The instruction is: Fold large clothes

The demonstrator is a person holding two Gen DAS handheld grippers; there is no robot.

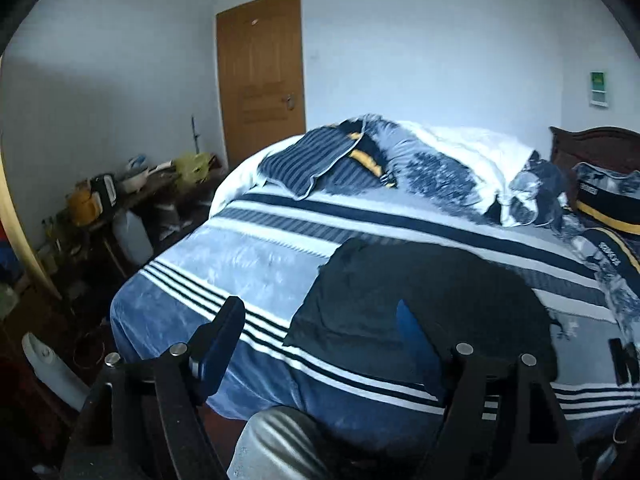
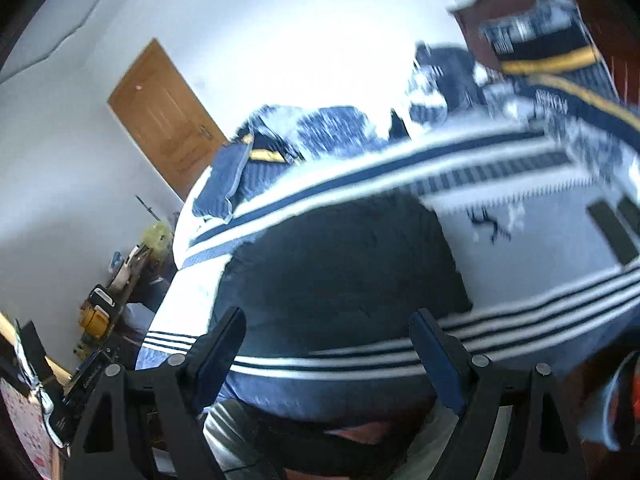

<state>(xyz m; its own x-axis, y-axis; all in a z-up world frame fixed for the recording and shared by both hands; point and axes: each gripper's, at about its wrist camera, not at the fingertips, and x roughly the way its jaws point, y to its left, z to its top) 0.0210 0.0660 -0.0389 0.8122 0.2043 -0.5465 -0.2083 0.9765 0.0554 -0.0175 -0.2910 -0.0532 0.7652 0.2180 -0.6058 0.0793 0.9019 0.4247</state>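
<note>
**Dark garment lies folded on the bed, both grippers open above it**

The bed (image 1: 248, 248) fills most of both views, covered by a blue and white spread with dark stripes and a band of thin white lines near the foot. Rumpled bedding (image 1: 432, 160) and a striped pillow (image 1: 316, 164) are heaped along its far side, with a dark wooden headboard (image 1: 592, 140) at the right. Behind stands a pale wall with a brown door (image 1: 260, 72). A cluttered side table (image 1: 120, 196) sits to the left of the bed, holding a yellow container and other small items too blurred to name.

The garment (image 1: 424, 300), dark and folded into a rough rectangle, lies flat on the spread near the front edge of the bed; in the right wrist view it (image 2: 340, 268) sits centred just beyond the fingers.

The left gripper (image 1: 320, 332) hangs over the bed's near edge with its jaws wide apart and nothing between them; its right finger overlaps the garment in view without pressing it. The right gripper (image 2: 328, 340) is likewise spread wide and empty, clear of the cloth. The right wrist view is smeared by motion blur.
</note>
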